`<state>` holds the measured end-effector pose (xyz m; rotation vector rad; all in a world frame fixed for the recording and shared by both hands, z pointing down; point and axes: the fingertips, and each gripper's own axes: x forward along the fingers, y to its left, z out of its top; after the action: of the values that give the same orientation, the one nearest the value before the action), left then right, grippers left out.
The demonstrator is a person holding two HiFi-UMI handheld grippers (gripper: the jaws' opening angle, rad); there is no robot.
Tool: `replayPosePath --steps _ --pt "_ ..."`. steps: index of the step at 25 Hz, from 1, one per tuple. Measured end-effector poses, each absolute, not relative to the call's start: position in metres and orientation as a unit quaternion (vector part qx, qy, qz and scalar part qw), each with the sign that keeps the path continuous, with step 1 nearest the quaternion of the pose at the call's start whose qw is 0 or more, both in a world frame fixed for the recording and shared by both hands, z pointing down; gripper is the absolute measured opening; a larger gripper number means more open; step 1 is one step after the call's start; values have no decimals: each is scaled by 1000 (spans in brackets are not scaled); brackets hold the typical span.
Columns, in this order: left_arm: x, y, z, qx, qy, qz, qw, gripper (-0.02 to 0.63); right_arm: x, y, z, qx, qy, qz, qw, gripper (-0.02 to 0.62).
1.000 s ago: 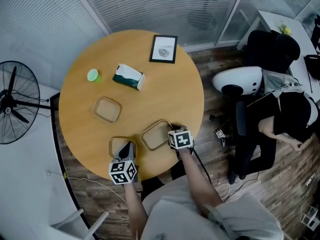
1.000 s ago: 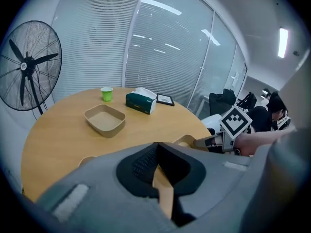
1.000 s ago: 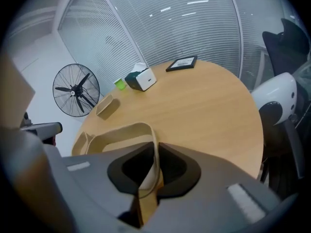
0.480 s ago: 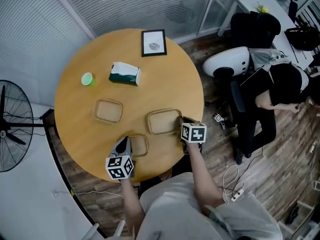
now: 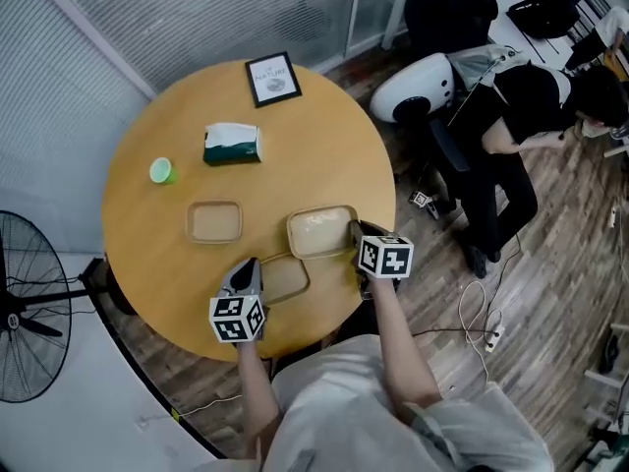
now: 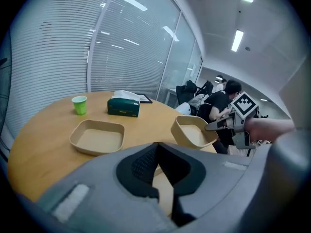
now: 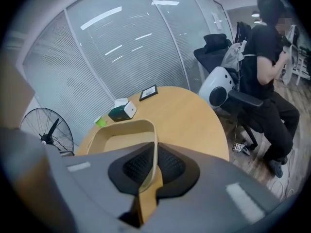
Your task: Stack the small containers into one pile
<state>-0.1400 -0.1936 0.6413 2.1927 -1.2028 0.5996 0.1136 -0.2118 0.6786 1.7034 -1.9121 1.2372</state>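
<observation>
on the worktop (image 5: 147, 264) the left container (image 5: 214, 221) lies beside the right container (image 5: 321, 232), with the near container (image 5: 283, 277) before and between them. behind them are a cup (image 5: 161, 171), a tissue box (image 5: 233, 144) to its right, and a picture frame (image 5: 273, 78) farthest back.

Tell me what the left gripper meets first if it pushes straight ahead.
Probably the tissue box, past the gap between the resting container and the lifted container; depth is unclear.

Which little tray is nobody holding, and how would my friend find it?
On the round wooden table, three tan containers are near the person's edge. Find the free container, furthest left in the head view, nearest the green cup. It lies flat and alone, while the left gripper has its jaws shut on the near container and the right gripper on the raised container.
</observation>
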Motion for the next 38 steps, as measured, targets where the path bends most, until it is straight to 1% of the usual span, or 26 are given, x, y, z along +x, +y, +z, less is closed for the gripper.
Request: replayPosePath --steps 6,13,18,26,30,34,38 --pt "-142 -180 637 852 -390 235 260 5 84 -190 654 612 -661 418 119 18" --pt "-157 -160 629 869 -360 227 251 5 33 -160 645 596 -674 419 123 20" --pt "-180 -147 634 867 -364 237 244 5 -6 -150 651 576 -688 418 144 20" --pt "-206 -137 651 851 -375 252 266 3 -37 -141 674 536 -696 430 209 23" --pt "-198 -126 663 853 -354 259 281 5 -47 -132 680 513 -702 435 233 31" --pt "-175 -118 667 864 -326 268 274 5 -66 -133 685 505 -714 413 254 23" --pt "-182 -123 660 863 -342 247 278 5 -62 -131 691 513 -704 433 232 21"
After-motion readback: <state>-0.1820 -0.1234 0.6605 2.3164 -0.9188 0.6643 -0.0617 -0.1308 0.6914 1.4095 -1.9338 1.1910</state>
